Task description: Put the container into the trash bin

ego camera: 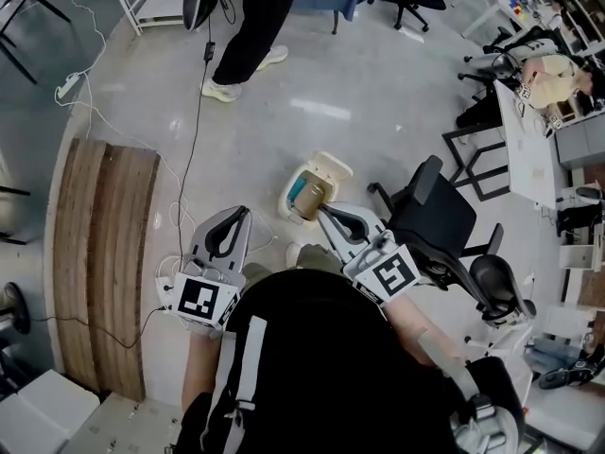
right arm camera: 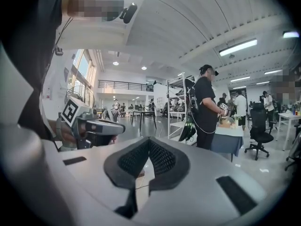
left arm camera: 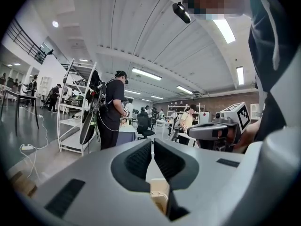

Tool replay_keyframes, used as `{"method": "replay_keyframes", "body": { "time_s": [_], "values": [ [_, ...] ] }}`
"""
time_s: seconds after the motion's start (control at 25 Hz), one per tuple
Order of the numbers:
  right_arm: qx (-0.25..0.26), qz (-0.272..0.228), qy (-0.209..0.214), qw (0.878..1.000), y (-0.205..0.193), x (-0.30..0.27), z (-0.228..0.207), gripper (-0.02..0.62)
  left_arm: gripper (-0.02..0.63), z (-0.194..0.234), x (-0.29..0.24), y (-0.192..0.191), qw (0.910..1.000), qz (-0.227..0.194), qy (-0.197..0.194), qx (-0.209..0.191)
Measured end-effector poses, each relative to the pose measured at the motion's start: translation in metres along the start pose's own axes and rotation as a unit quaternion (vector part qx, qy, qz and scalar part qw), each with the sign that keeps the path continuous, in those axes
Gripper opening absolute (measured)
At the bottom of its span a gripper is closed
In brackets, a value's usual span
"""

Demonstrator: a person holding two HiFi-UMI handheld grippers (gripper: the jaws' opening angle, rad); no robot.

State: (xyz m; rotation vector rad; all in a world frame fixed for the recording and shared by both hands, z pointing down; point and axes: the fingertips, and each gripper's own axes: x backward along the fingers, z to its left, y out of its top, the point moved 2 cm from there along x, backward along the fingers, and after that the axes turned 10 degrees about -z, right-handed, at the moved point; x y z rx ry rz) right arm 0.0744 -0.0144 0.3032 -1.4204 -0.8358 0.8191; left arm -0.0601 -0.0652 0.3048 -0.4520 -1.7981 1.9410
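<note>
1. Black top (ego camera: 321, 367) of the person fills the bottom of the head view, with both arms reaching forward from it.
2. Left gripper (ego camera: 243, 213) is level and empty. Its own view shows the two ribbed pads (left arm camera: 140, 158) meeting at the tips with nothing between them.
3. Right gripper (ego camera: 320, 211) is also closed and empty, its pads pressed together at the tips in its own view.
4. Both grippers sit side by side and apart, their tips angled slightly toward each other. A marker cube (ego camera: 200, 299) sits at the rear of the left one.
5. Bin (ego camera: 295, 176), cream with its lid tipped open, stands on the floor just ahead of the right gripper's tips and ahead-right of the left gripper's.
6. Container (ego camera: 307, 195) lies inside the bin, showing teal through the opening. Neither gripper touches it.
7. Chair (ego camera: 437, 218), black, stands just right of the right gripper.
8. Wooden bench (ego camera: 104, 244) runs along the floor left of the left gripper.
9. Standing person (ego camera: 248, 36) is well beyond the bin.
</note>
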Motion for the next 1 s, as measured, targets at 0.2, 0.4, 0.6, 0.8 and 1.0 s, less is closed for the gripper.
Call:
{"method": "replay_keyframes", "body": {
  "time_s": [0.2, 0.4, 0.6, 0.8, 1.0],
  "values": [
    [-0.012, 0.005, 0.004, 1.0, -0.006, 0.001, 0.0, 0.015, 0.009, -0.005, 0.001, -0.003, 1.0, 0.004, 0.0, 0.002],
    [-0.022, 0.006, 0.0, 1.0, -0.008, 0.0, -0.005, 0.015, 0.009, -0.004, 0.002, -0.008, 0.9999, 0.013, 0.004, 0.004],
    [-0.026, 0.011, 0.004, 1.0, -0.013, -0.001, -0.005, 0.015, 0.009, -0.003, 0.004, -0.013, 0.9998, 0.015, 0.009, 0.006],
    [-0.03, 0.014, 0.009, 0.999, -0.014, -0.003, -0.003, 0.015, 0.009, -0.002, 0.007, -0.015, 0.9998, 0.016, 0.013, 0.009],
    [-0.033, 0.017, 0.012, 0.999, -0.021, 0.001, -0.009, 0.015, 0.009, -0.006, 0.003, -0.019, 0.9994, 0.026, 0.02, 0.009]
  ]
}}
